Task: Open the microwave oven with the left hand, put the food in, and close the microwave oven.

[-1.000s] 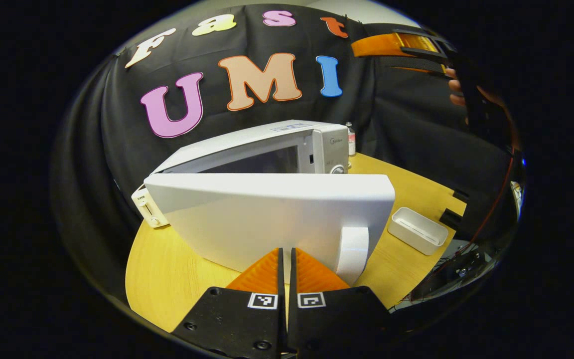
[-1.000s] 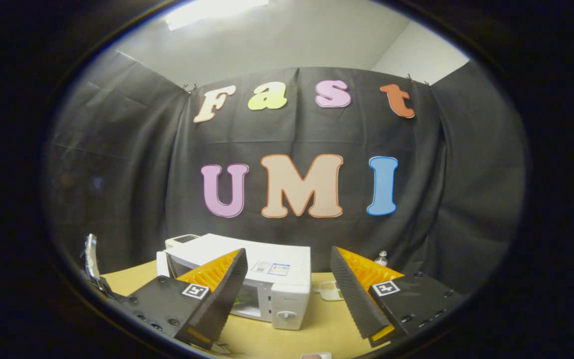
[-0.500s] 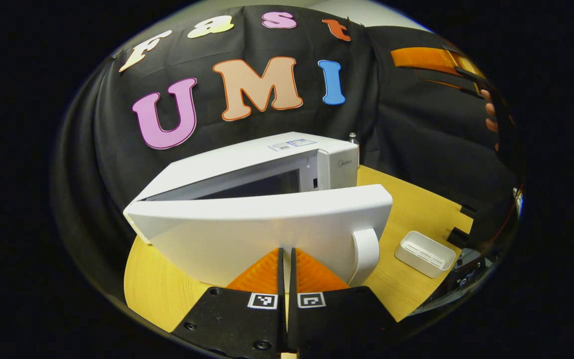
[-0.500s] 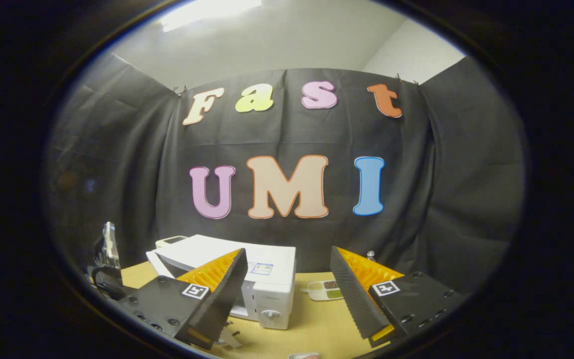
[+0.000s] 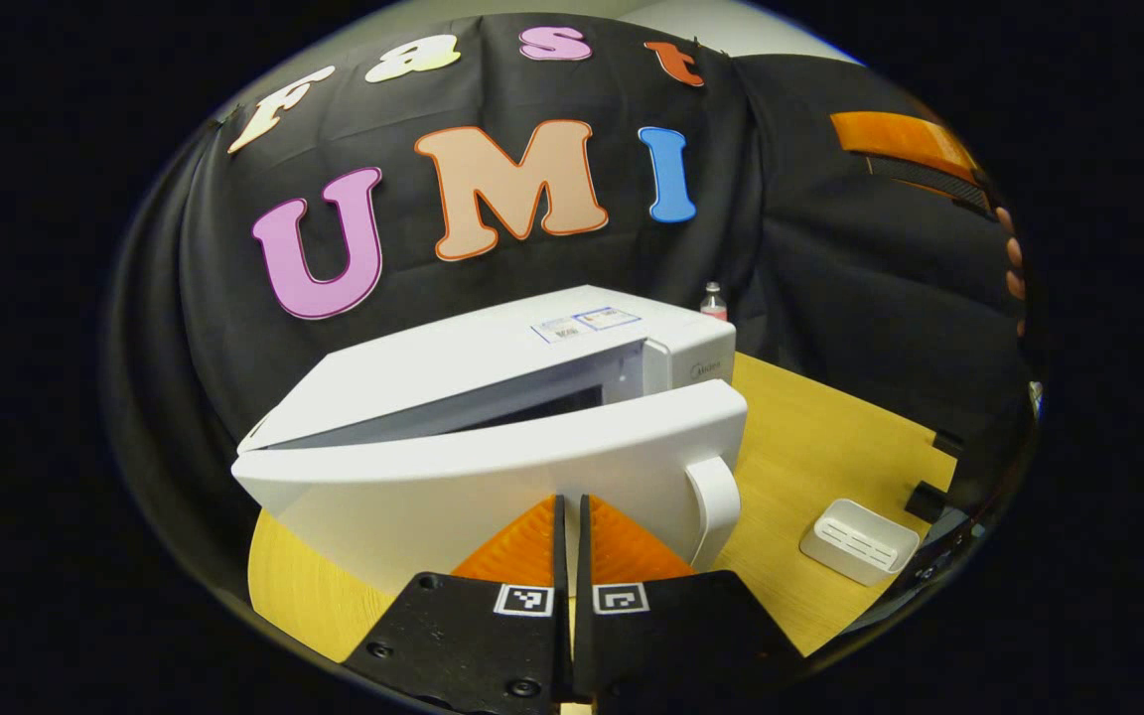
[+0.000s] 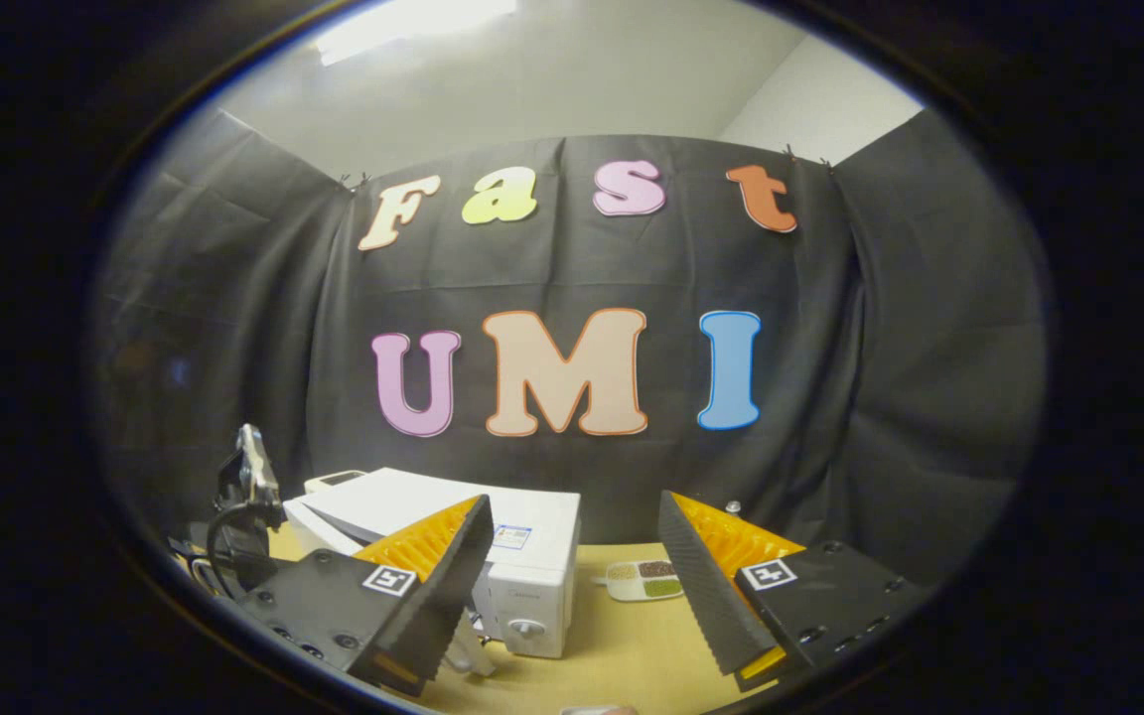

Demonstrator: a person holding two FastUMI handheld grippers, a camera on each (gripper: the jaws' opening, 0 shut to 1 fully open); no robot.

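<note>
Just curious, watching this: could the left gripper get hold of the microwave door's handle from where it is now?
Probably yes. The left gripper sits against the door, with the handle just beside it and nothing between. But its fingers are shut, so they would have to open first.

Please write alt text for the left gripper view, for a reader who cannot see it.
A white microwave oven on a wooden table has its door nearly closed, with the left gripper, jaws together, against the door's outer face beside the handle. A small white tray lies on the table to the right, and a small bottle stands behind the oven.
</note>
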